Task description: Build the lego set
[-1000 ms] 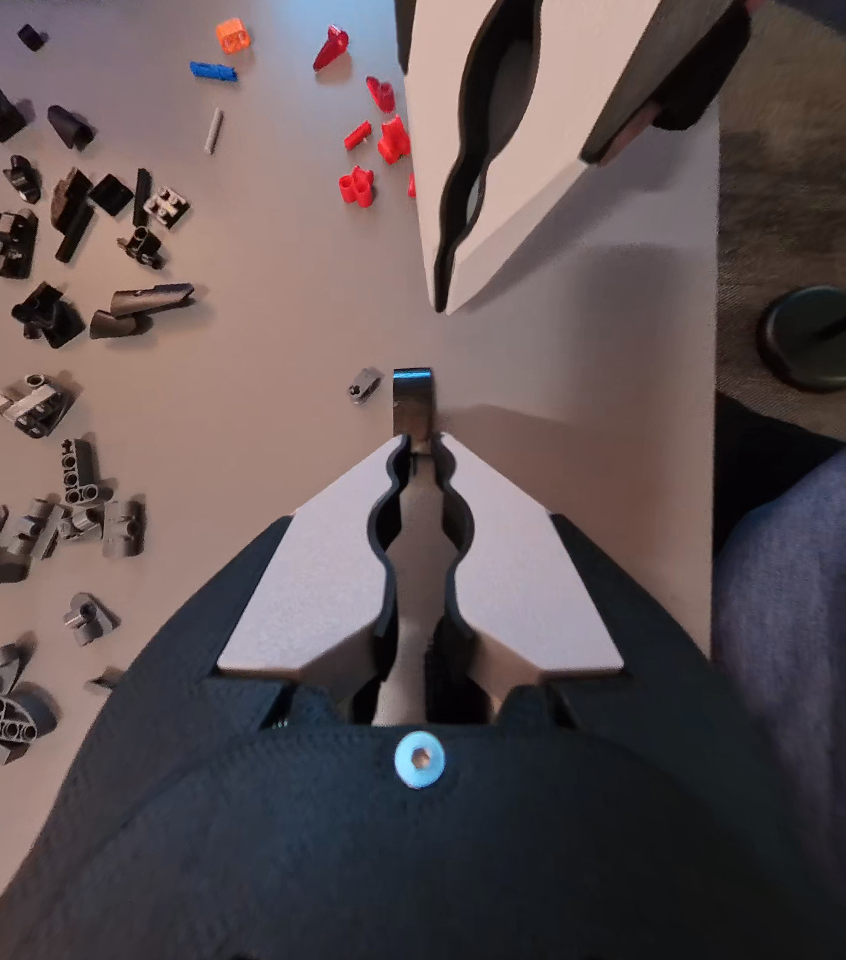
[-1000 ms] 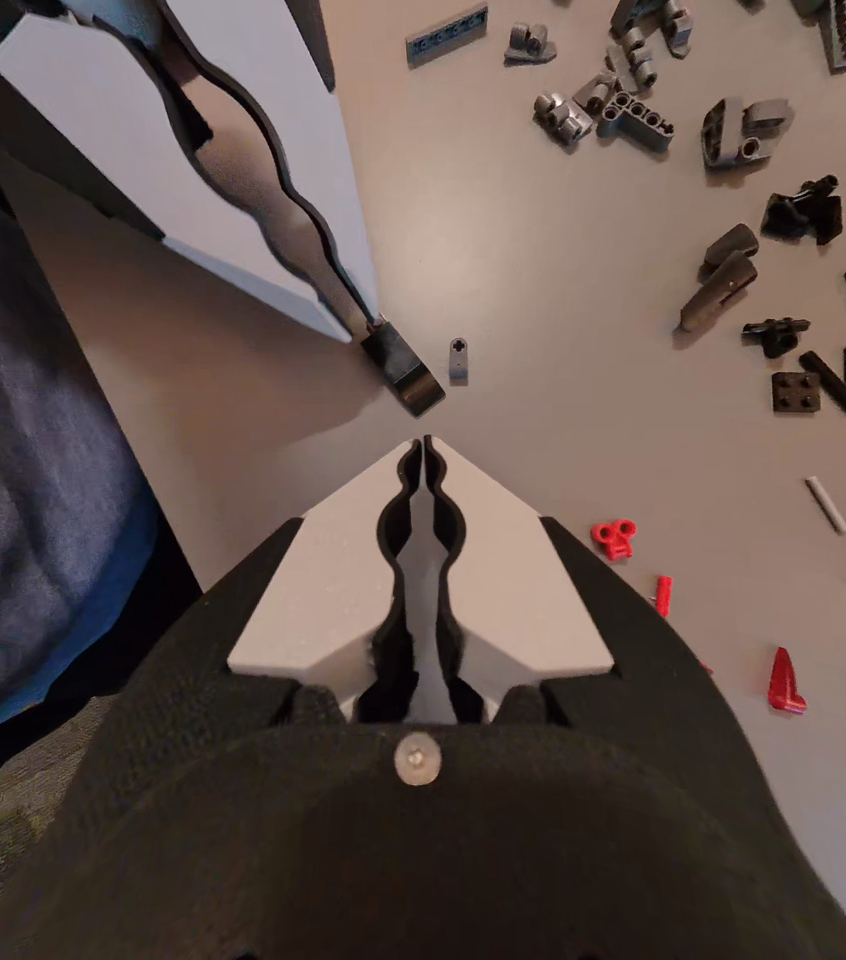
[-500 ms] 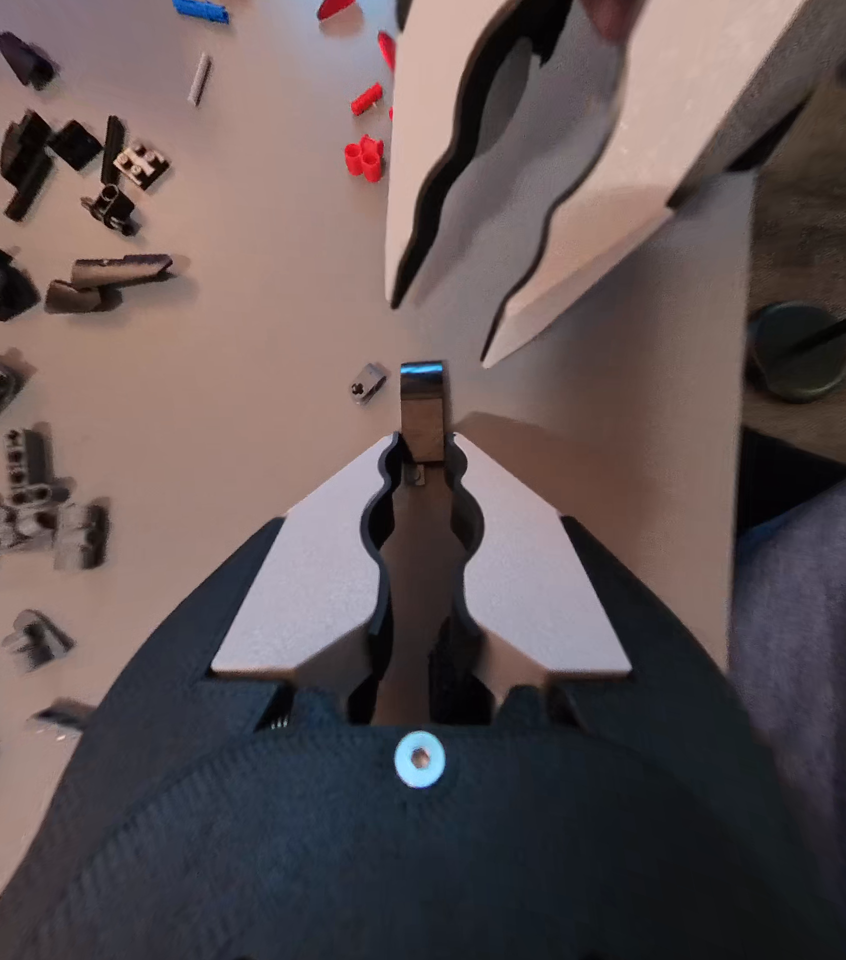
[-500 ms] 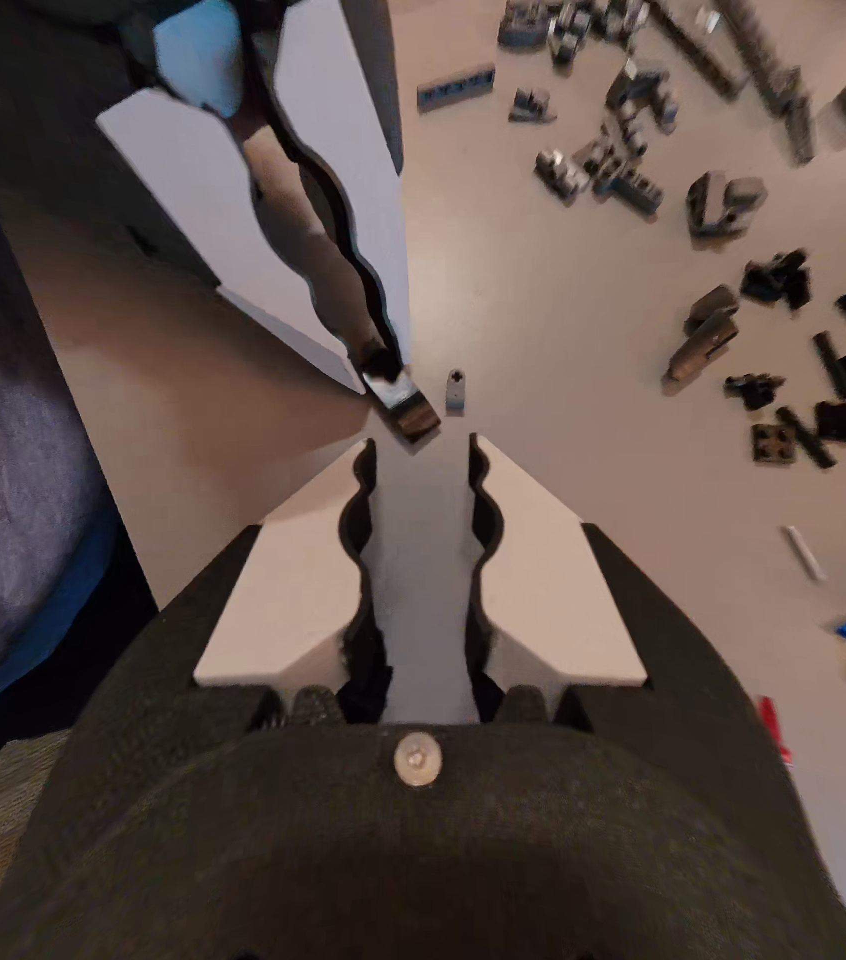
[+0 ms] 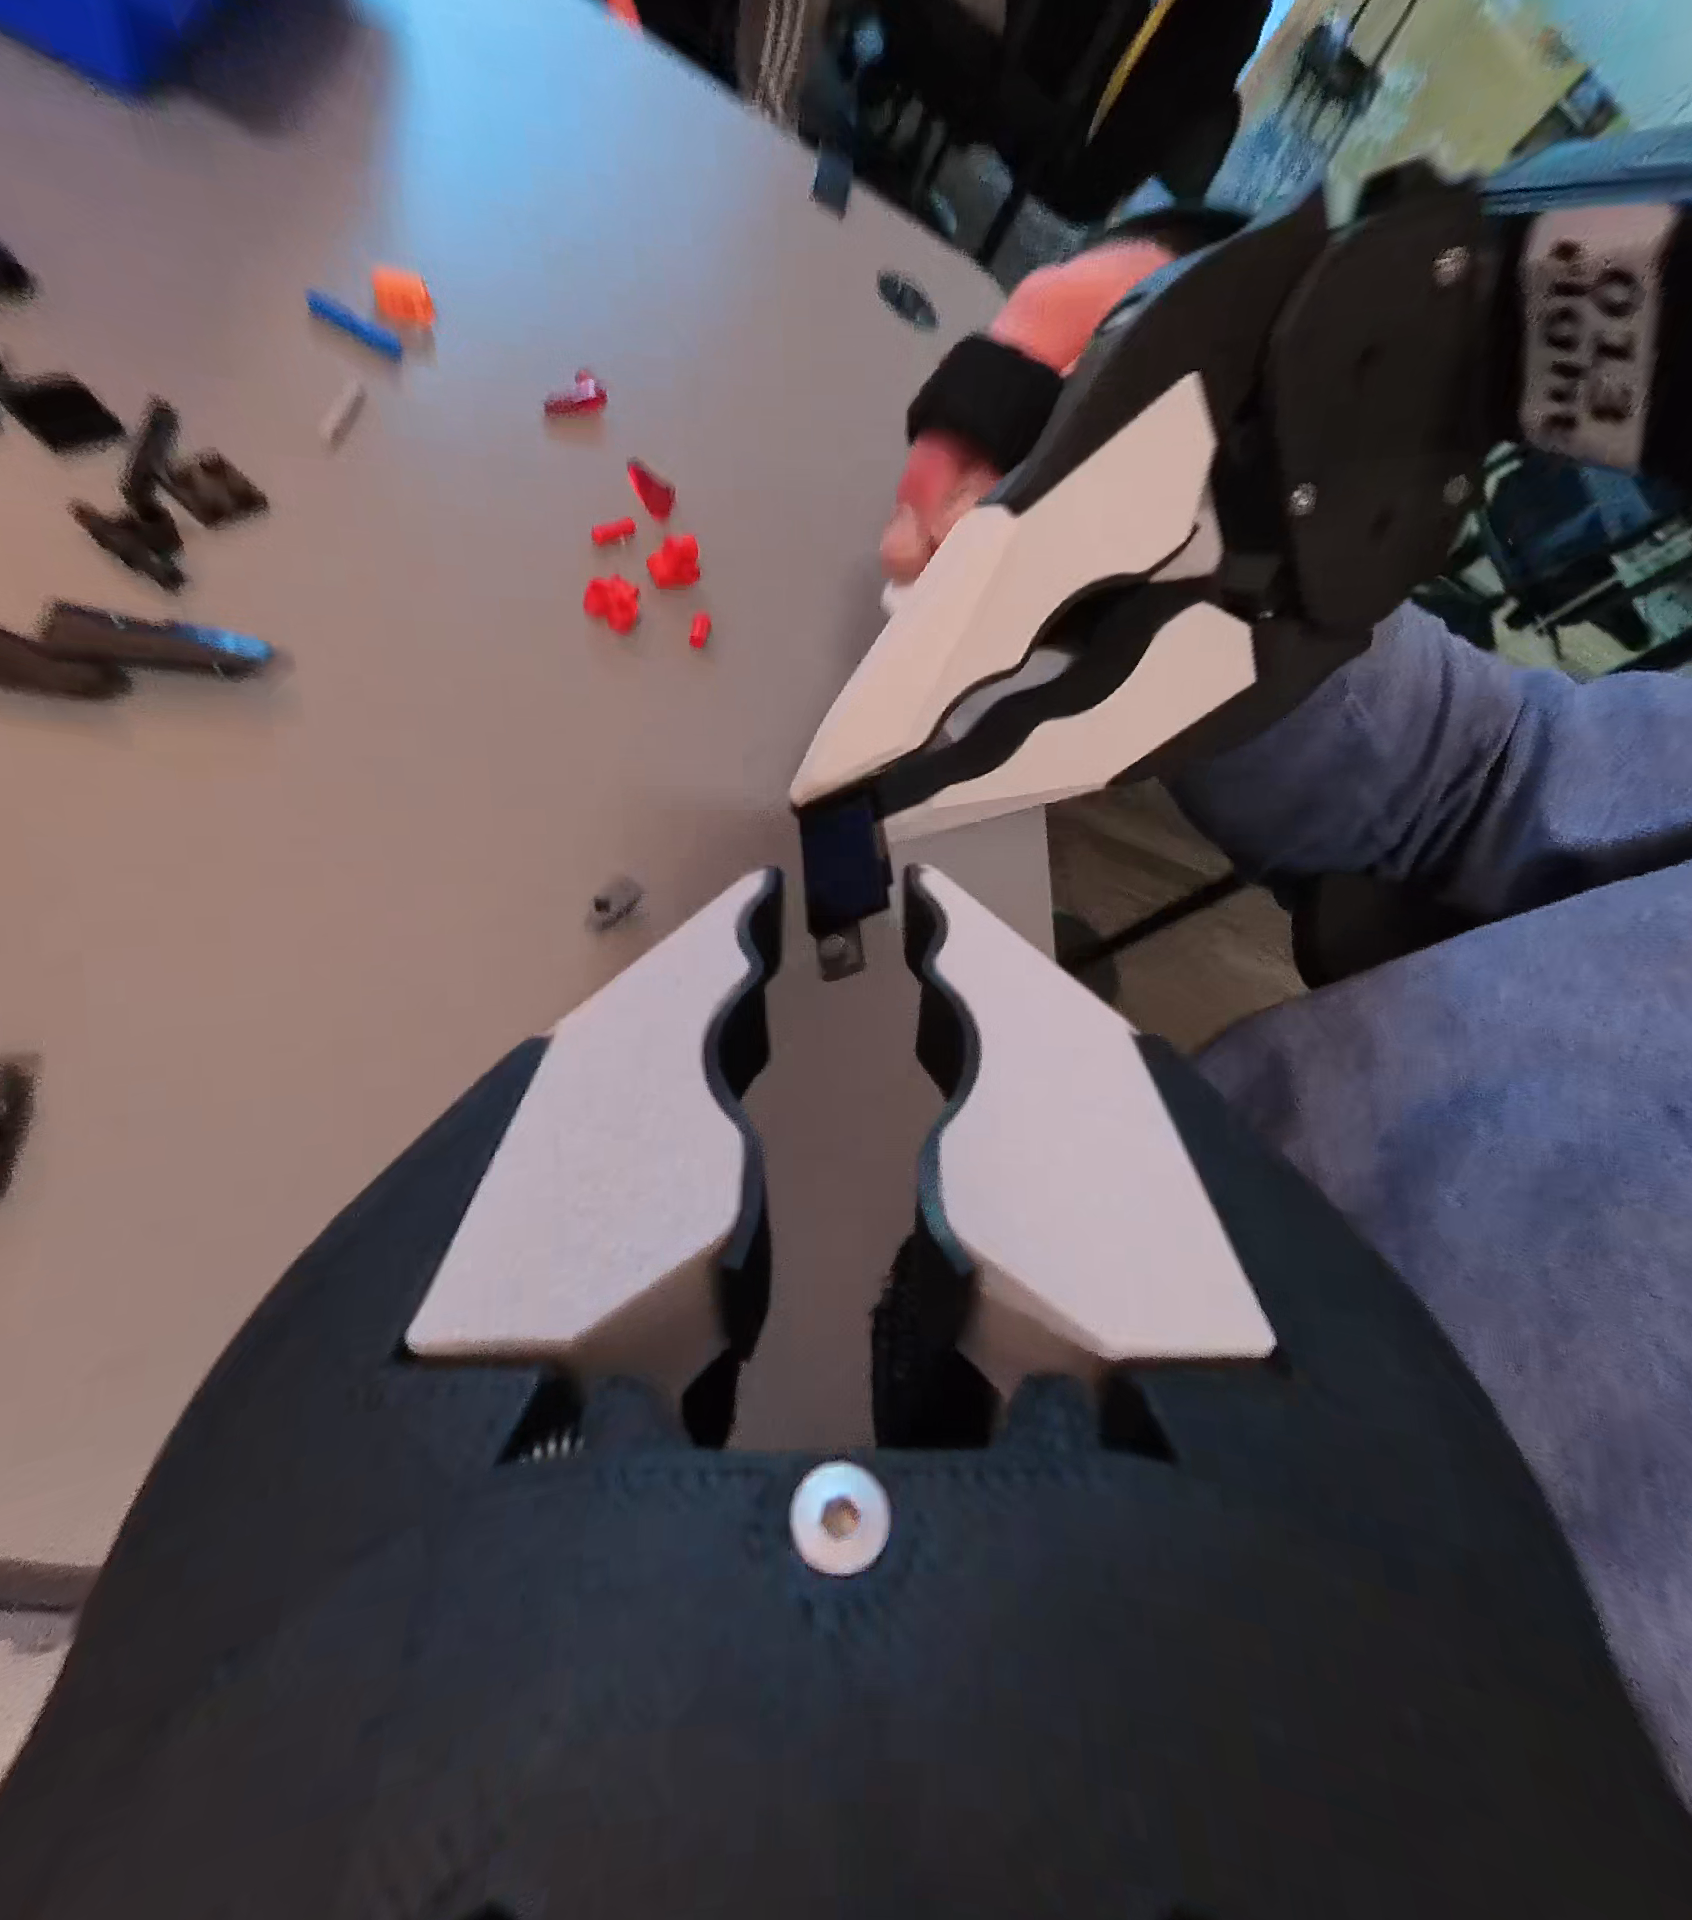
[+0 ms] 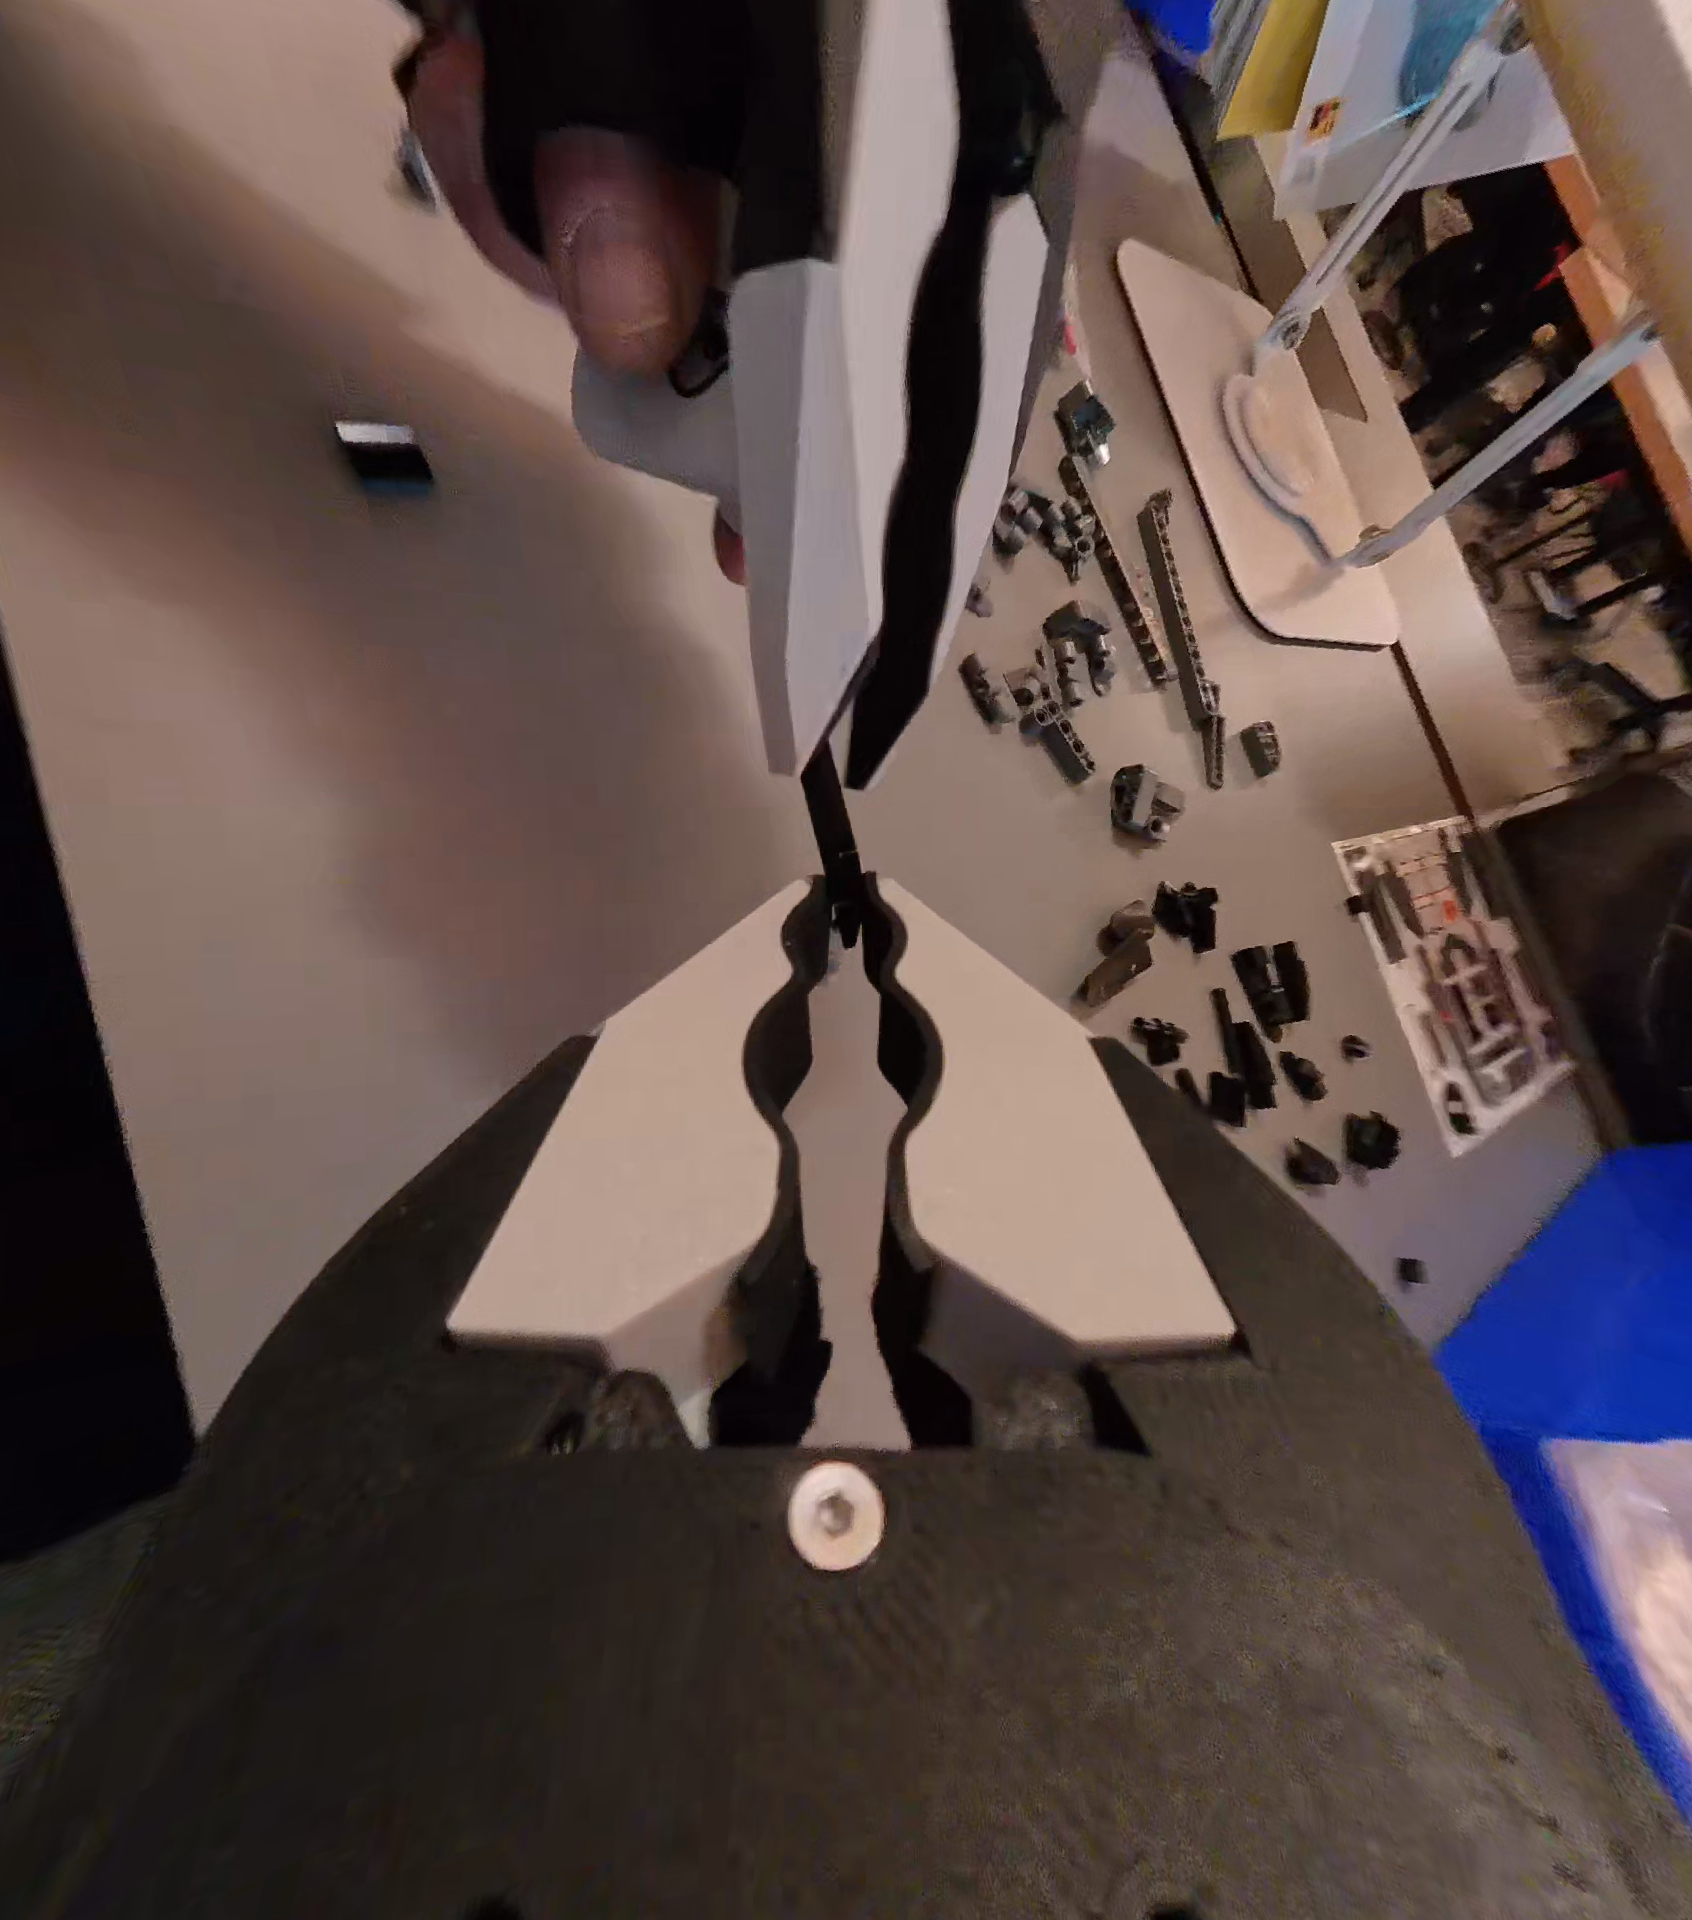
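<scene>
Step in hand (judged): transfer / re-grip of a black lego piece (image 5: pixel 846 868) between the two tools, prior to mating.

- Right hand-held gripper (image 6: pixel 842 896): clenched on the black lego piece at the very tips. Only a thin edge of the piece is seen in the right wrist view. The grip is shallow.
- Left hand-held gripper (image 5: pixel 842 883): released, fingers spread. The piece hangs between its tips w/o visible contact on either side.
- Location of piece: held in the air above the near edge of the tabletop (image 5: pixel 406 831), pointing down into the left tool's gap. A small grey part (image 5: pixel 837 951) appears attached at its lower end; the joint can't be confirmed (blur).
- A loose grey piece (image 5: pixel 613 902) lies on the tabletop just left of the left tips. Red pieces (image 5: pixel 644 582) lie farther back. Black and grey stock and an instruction sheet (image 6: pixel 1455 987) are seen in the right wrist view.

To do it well (judgement):
- The left tool should be kept clear of the piece until orientation is checked vs. the sheet.
- If re-gripped, the flat faces should be taken, not the edges, and deeper than the tips.
- The right grip should not be eased before the left is firm, since the piece would prob. drop off the tabletop edge.
</scene>
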Tool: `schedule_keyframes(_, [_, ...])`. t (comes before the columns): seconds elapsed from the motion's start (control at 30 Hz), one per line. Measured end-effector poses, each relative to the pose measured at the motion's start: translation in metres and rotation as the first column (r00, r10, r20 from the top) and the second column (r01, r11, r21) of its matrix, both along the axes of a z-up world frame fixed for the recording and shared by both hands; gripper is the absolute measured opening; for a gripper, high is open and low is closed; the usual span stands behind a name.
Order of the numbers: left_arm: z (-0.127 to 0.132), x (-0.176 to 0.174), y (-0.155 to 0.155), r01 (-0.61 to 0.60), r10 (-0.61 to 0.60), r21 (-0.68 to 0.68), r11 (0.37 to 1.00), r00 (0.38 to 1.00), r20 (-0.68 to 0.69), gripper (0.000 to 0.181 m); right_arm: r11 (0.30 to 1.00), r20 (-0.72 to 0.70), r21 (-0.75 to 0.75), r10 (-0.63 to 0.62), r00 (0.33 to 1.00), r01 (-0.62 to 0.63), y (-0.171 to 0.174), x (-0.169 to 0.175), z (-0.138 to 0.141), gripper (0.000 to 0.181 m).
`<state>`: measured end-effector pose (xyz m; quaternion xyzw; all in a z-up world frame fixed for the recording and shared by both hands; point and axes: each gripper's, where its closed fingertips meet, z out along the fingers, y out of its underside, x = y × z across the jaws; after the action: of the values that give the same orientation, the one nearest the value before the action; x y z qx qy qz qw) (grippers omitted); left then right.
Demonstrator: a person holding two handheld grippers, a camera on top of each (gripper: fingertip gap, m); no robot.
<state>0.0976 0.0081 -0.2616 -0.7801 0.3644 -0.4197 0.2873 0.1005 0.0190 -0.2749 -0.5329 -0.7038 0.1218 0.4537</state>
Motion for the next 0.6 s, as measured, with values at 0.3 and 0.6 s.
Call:
schedule_keyframes(0.3, [0.014, 0.006, 0.001, 0.064, 0.108, 0.596, 0.8, 0.962, -0.249, 0.027, 0.978, -0.121, -0.207, 0.002, 0.993, -0.027, -0.006, 0.003, 0.023, 0.003])
schedule_keyframes(0.6, [0.024, 0.008, -0.007, 0.096, 0.095, 0.655, 0.75, 0.964, -0.249, 0.004, 0.967, -0.146, -0.245, 0.04, 0.988, -0.075, -0.017, -0.002, 0.035, 0.004])
